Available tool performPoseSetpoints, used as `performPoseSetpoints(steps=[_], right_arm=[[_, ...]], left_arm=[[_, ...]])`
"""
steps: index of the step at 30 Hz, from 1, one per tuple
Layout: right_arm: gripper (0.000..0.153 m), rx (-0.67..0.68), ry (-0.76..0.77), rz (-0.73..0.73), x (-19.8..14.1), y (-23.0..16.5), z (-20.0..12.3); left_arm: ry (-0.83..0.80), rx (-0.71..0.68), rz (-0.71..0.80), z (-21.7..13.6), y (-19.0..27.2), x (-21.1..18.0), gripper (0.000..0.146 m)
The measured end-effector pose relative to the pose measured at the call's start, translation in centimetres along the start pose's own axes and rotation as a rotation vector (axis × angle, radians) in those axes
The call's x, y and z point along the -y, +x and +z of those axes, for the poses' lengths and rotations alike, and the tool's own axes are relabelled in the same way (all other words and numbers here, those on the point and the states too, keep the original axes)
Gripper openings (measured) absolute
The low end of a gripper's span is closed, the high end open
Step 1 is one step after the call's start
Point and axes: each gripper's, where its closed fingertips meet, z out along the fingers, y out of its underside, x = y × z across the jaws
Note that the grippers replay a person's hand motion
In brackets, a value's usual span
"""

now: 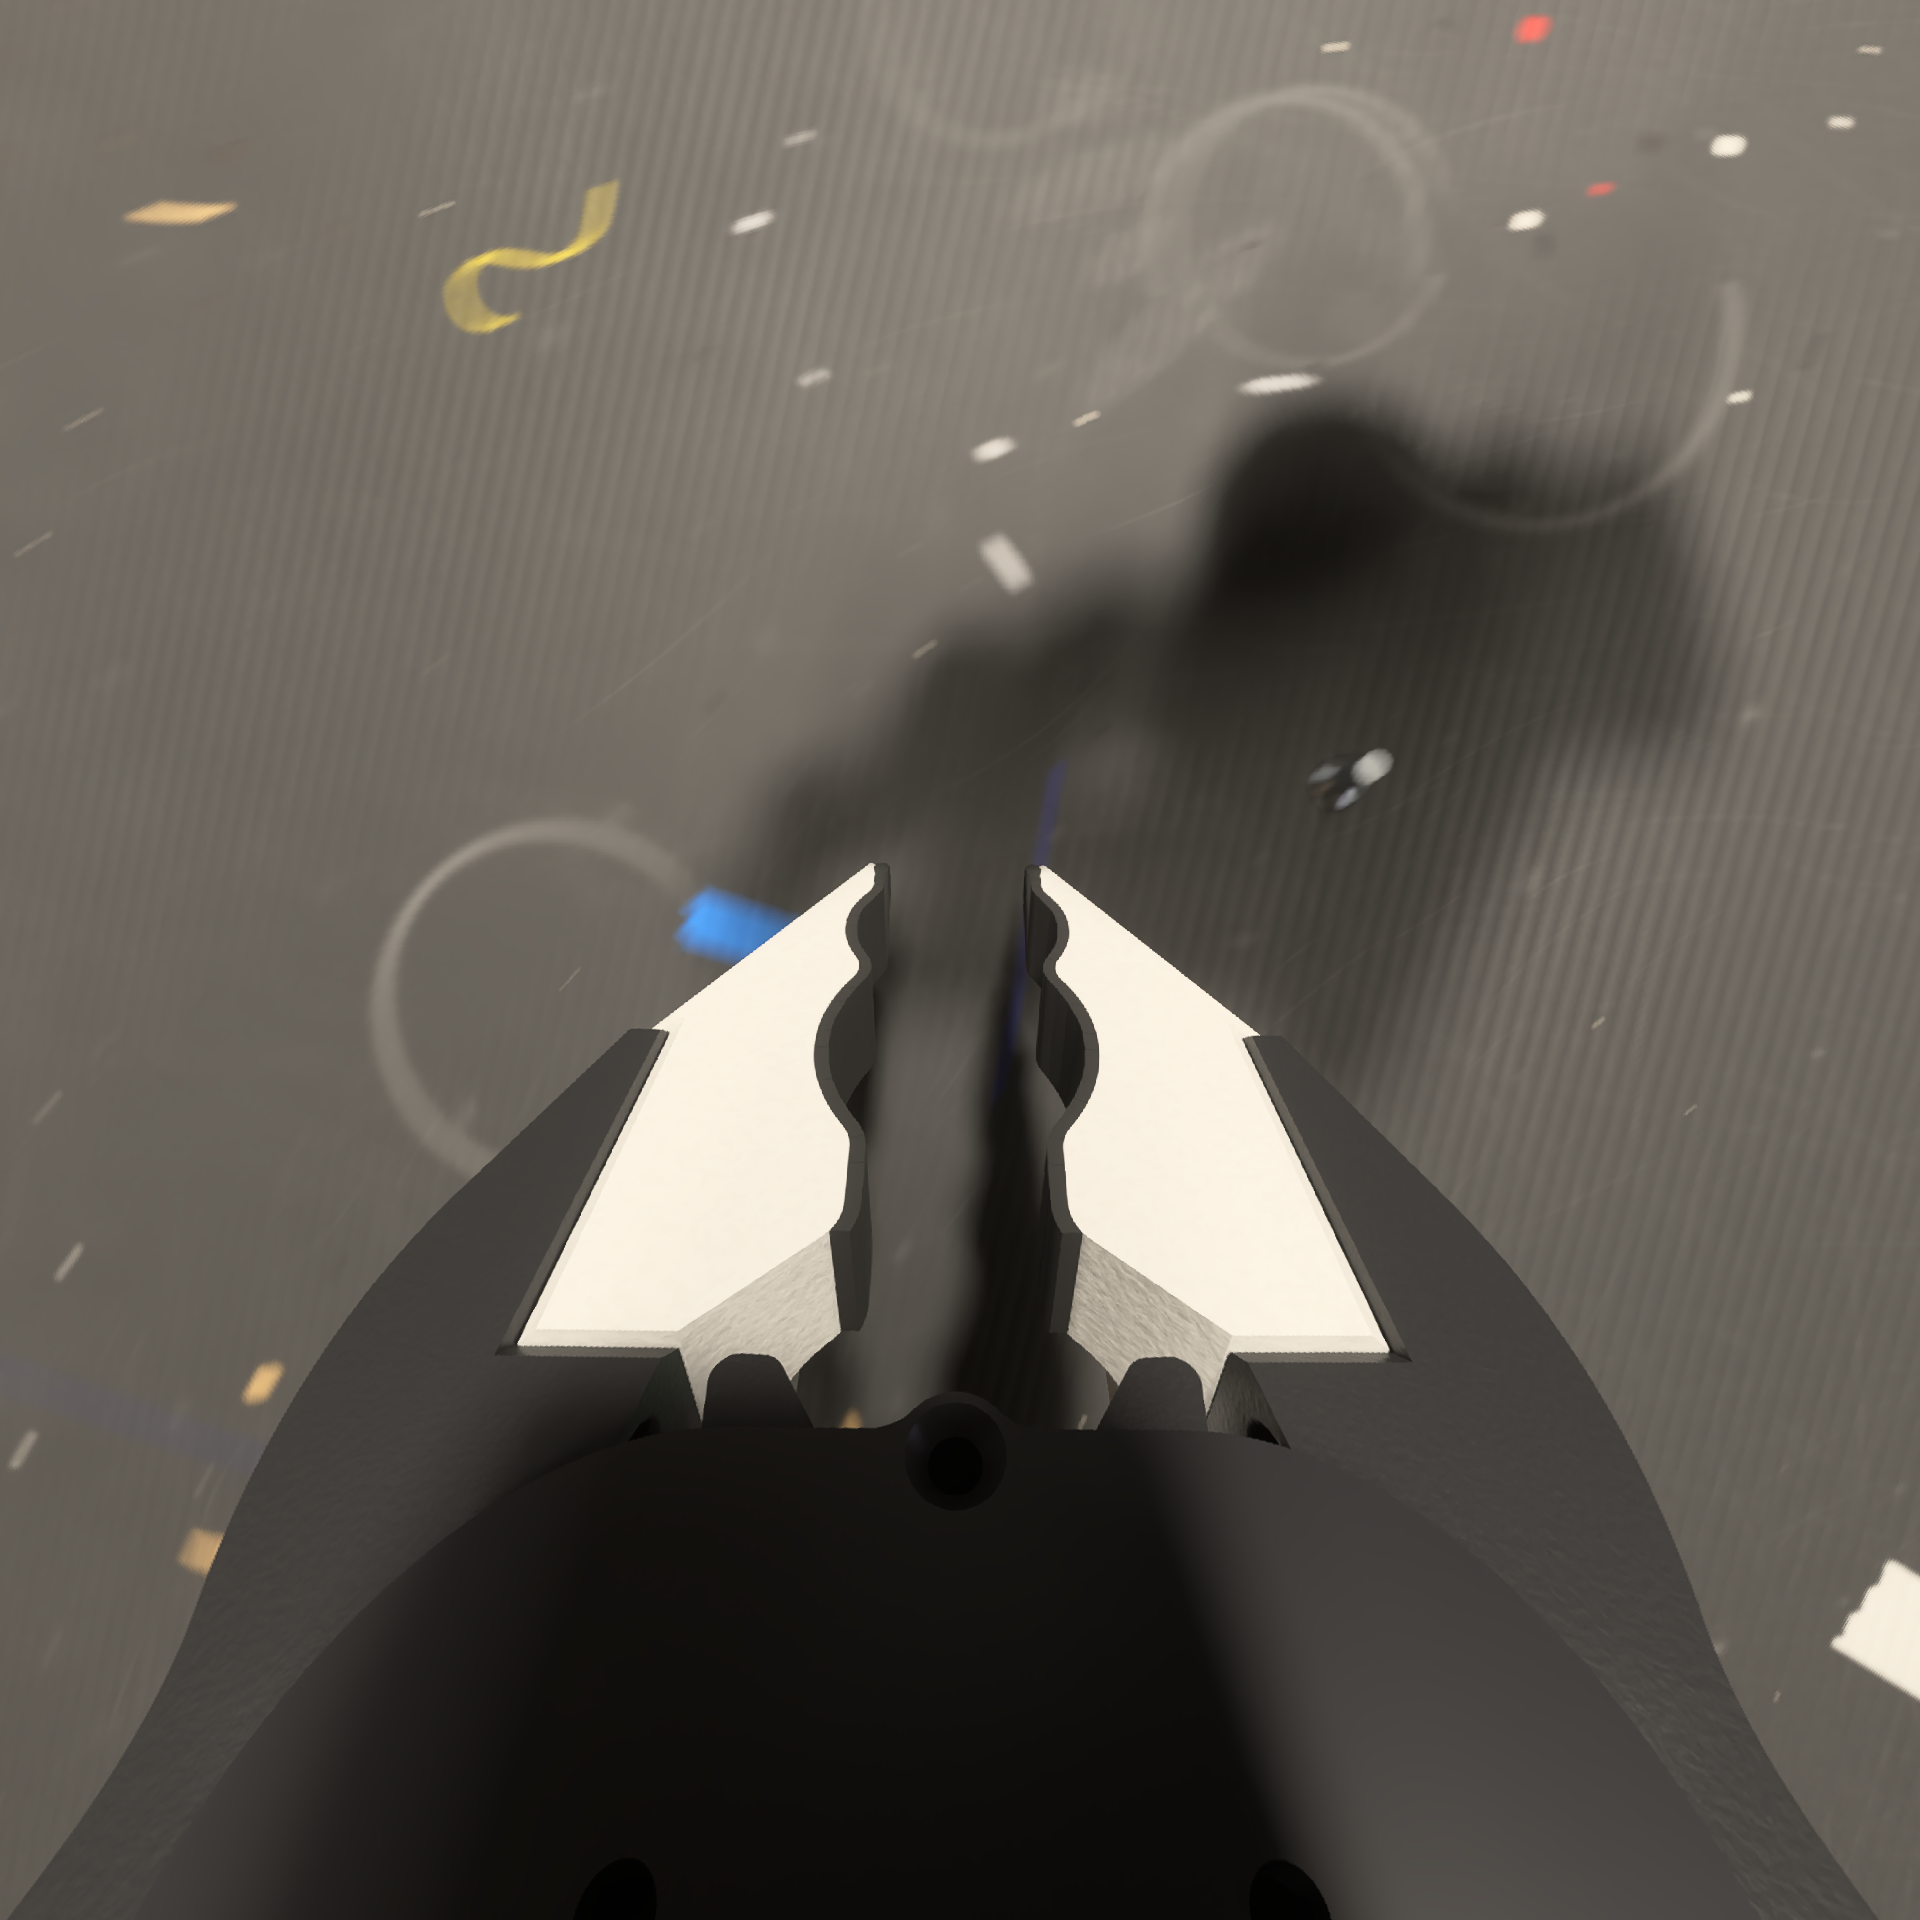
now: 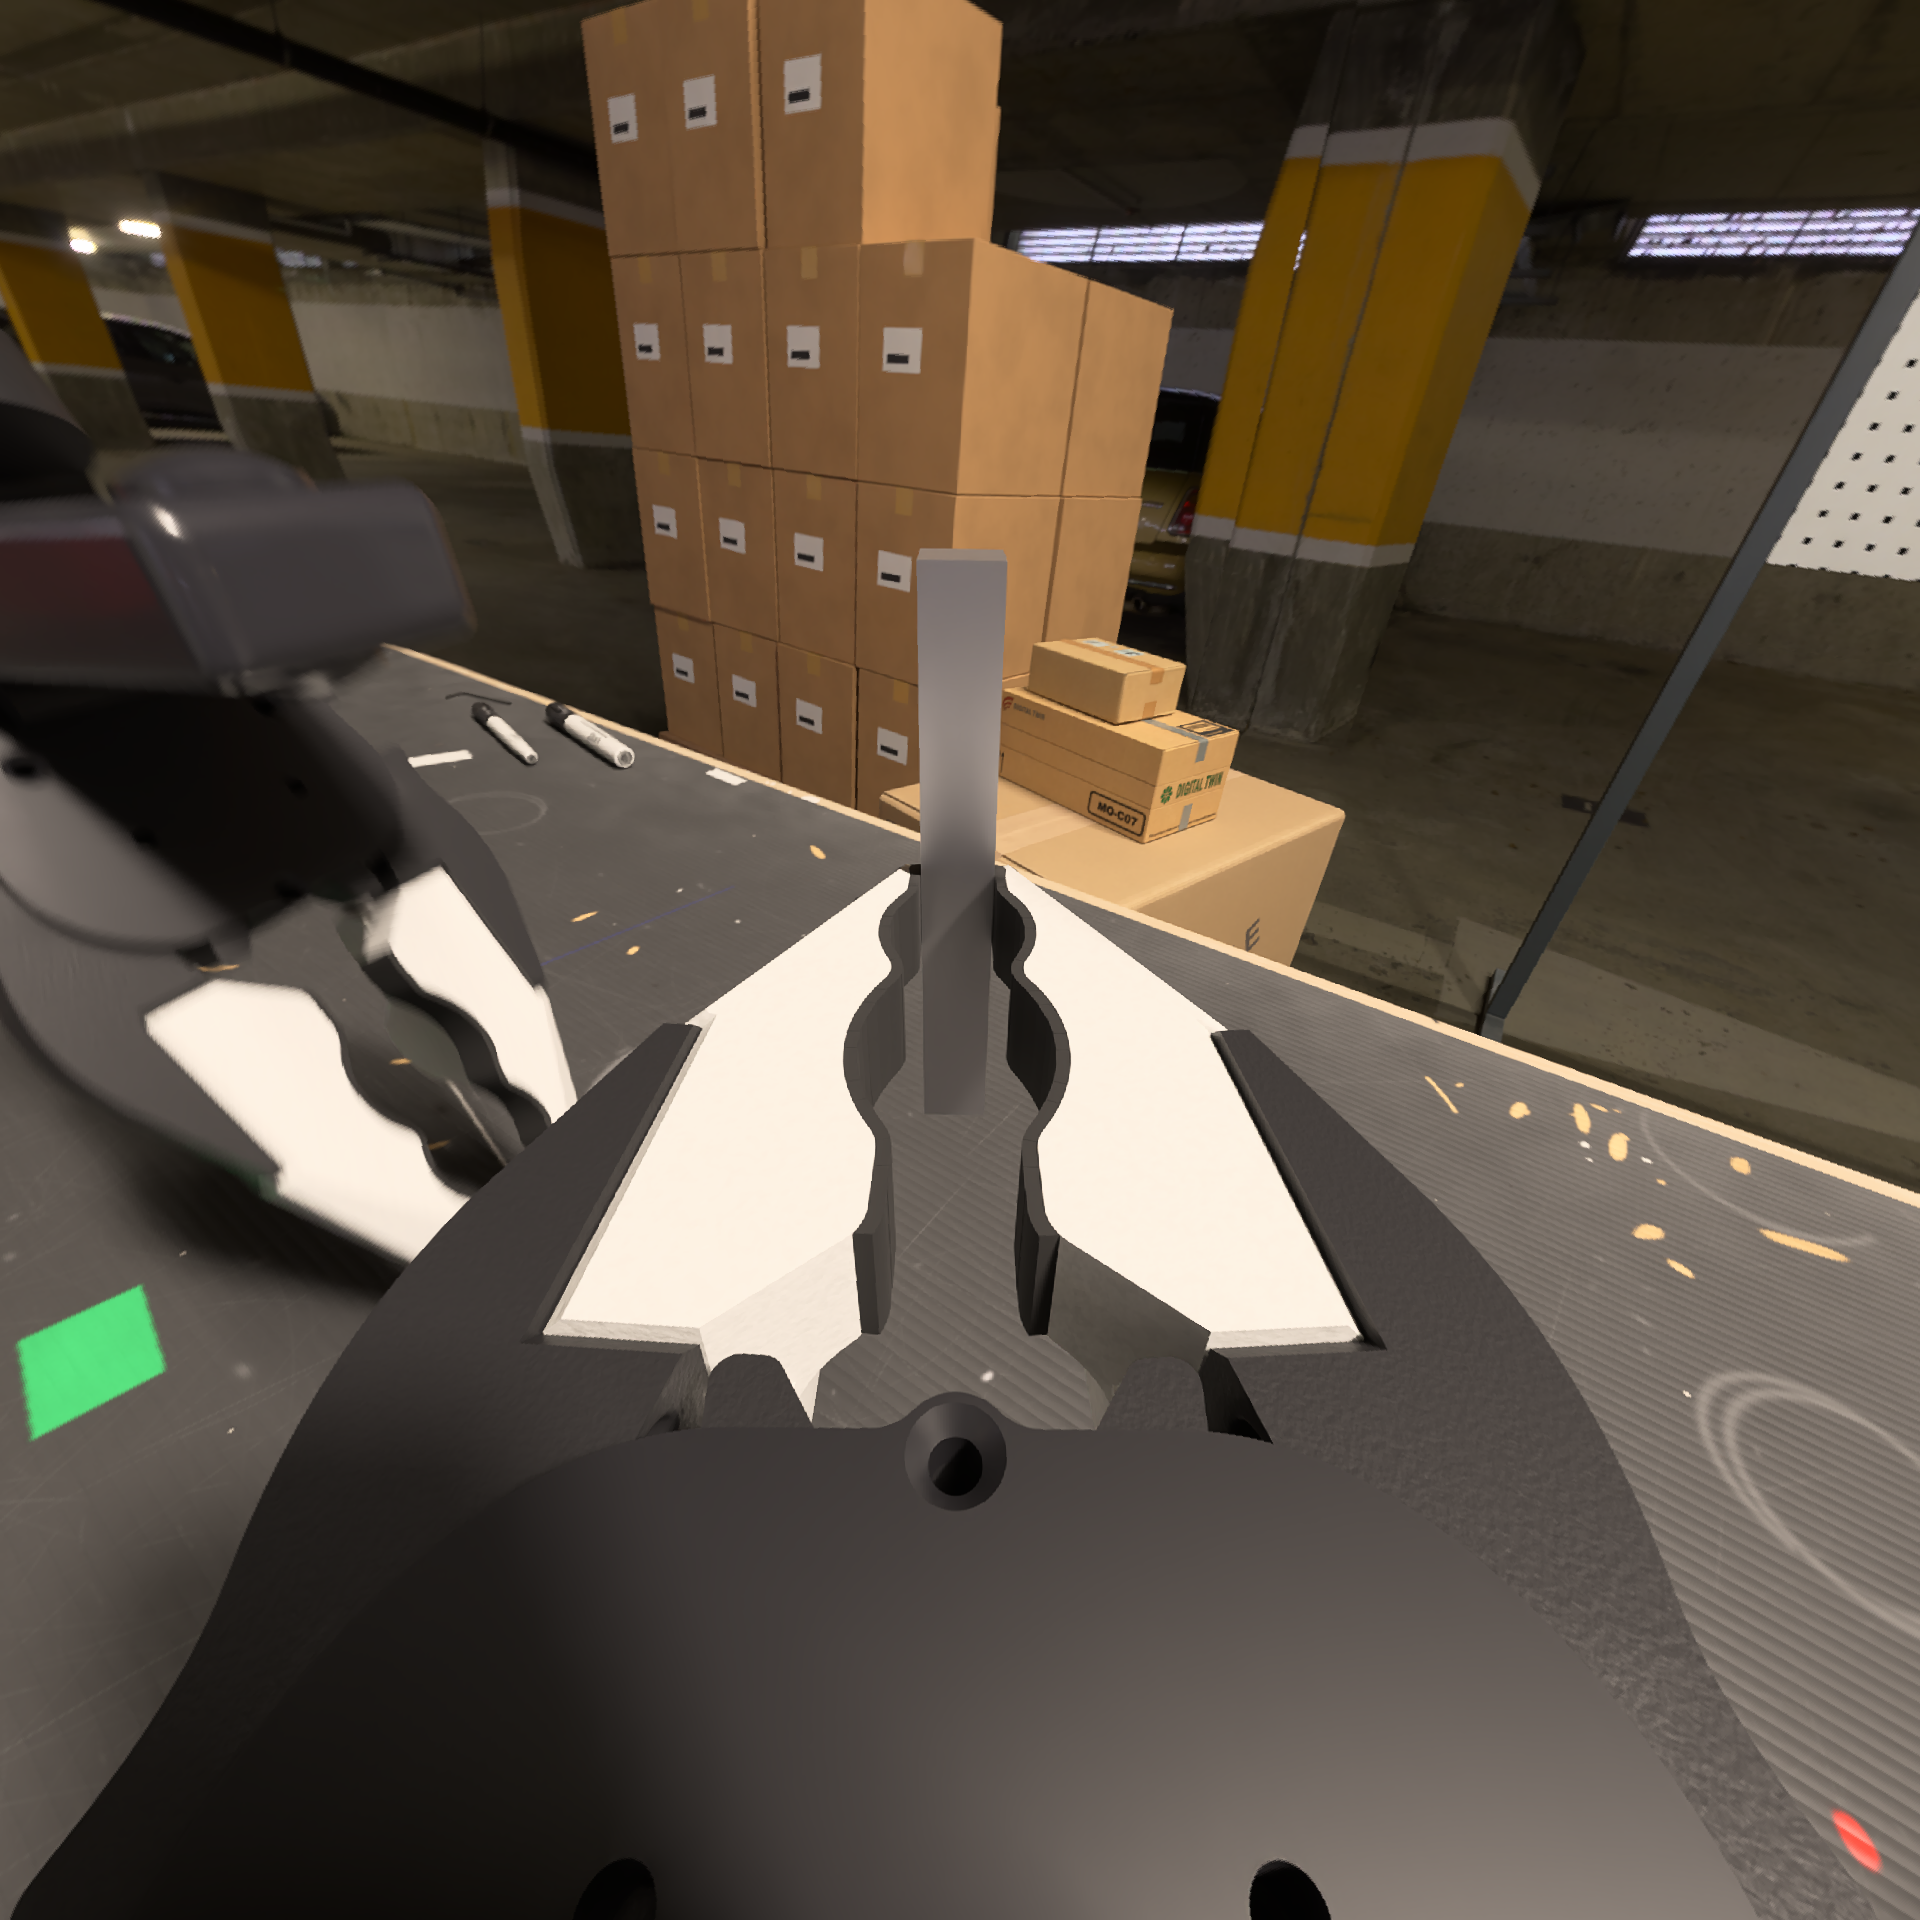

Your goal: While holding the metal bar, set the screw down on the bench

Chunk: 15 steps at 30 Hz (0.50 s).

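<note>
The right gripper (image 2: 956, 883) pinches the flat grey metal bar (image 2: 961, 727) upright above the dark ribbed desk (image 1: 416, 623), while the left gripper's (image 1: 956, 883) jaws stand spread and empty, the small silver screw (image 1: 1351, 779) seemingly already lying on the desk, so next the left gripper need only retreat.

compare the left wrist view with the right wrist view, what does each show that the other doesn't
Only the left wrist view: the small silver screw lying on the bench, a curled yellow strip, and the left gripper with its jaws apart and empty.

Only the right wrist view: the right gripper clamping the upright grey metal bar, stacked brown cardboard boxes, two marker pens.

Both: the dark ribbed bench top.
</note>
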Motion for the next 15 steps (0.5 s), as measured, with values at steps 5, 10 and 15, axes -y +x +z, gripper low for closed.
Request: performPoseSetpoints(steps=[5,10,15], right_arm=[[0.012,-0.015,0.026,0.041,0.3,0.8,-0.4],[0.012,-0.007,0.012,0.019,0.1,0.3,-0.2],[0.012,0.0,-0.007,0.002,-0.3,-0.1,0.1]], left_arm=[[0.032,0.265,-0.251,-8.5,-8.9,-6.1,0.023],[0.05,0.443,-0.41,-15.4,-12.4,-11.0,0.036],[0.122,0.497,-0.428,-18.8,-12.0,-12.2,0.032]])
